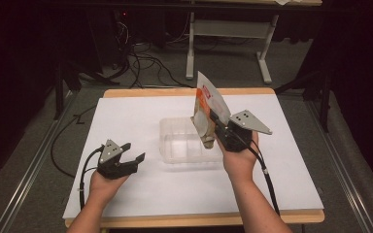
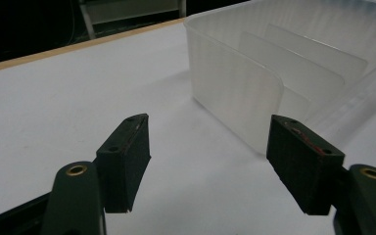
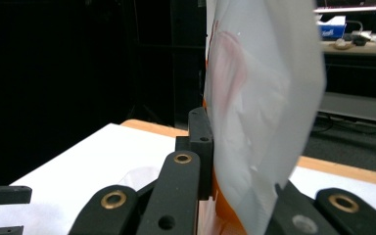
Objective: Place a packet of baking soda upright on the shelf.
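High view: the right gripper [image 1: 219, 127] is lifted above the white-covered counter [image 1: 126, 114], its fingers [image 1: 215, 118] pinching an orange and white pouch [image 1: 208, 104] that stands nearly upright, its top rising above the fingers and its brownish lower end hanging just below them, over the right end of a clear plastic bin [image 1: 177, 141]. The bin sits on the counter, directly beneath and just left of those fingers. The left gripper [image 1: 133, 152] rests low near the counter's front left, its fingers spread with nothing between them, pointing toward the bin's left wall but apart from it.

In the left gripper view, the spread fingers [image 2: 127, 156] frame bare counter [image 2: 54, 98], with the bin's rounded corner [image 2: 240, 93] just beyond the right-hand one.

In the right gripper view, the pouch [image 3: 259, 112] is clamped between the fingers [image 3: 199, 147], standing tall above them.
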`<state>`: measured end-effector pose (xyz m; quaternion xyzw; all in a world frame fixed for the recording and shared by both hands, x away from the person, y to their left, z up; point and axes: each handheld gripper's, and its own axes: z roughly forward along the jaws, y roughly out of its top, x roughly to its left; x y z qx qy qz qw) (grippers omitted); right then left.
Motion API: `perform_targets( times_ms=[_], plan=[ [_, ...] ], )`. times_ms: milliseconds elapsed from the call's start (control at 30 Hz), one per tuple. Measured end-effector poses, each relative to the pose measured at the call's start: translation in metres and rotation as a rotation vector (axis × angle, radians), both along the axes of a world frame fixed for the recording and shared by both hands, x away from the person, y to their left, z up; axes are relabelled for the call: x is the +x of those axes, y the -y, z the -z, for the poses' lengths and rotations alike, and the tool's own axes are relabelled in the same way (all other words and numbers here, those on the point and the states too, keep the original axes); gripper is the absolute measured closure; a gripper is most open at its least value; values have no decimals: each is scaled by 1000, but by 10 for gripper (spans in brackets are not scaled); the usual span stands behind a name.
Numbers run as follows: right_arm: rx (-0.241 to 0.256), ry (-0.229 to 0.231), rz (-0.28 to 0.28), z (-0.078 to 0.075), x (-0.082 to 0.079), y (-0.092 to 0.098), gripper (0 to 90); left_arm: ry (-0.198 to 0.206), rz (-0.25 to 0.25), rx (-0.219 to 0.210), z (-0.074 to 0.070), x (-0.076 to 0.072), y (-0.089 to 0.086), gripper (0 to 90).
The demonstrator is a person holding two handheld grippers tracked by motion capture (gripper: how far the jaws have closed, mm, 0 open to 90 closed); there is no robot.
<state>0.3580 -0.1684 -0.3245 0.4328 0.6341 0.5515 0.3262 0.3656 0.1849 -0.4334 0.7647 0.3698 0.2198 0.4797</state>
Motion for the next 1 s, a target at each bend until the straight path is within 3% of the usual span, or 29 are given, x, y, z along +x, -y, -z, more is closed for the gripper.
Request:
perform_targets(
  times_ms=[500,1000],
  plan=[
    [-48,-61,32,30,20,-27,900,-4,7,-15,-2,-1,-1,326],
    [-62,-83,58,41,30,-35,900,-7,18,-8,-1,-1,1,326]
  ],
)
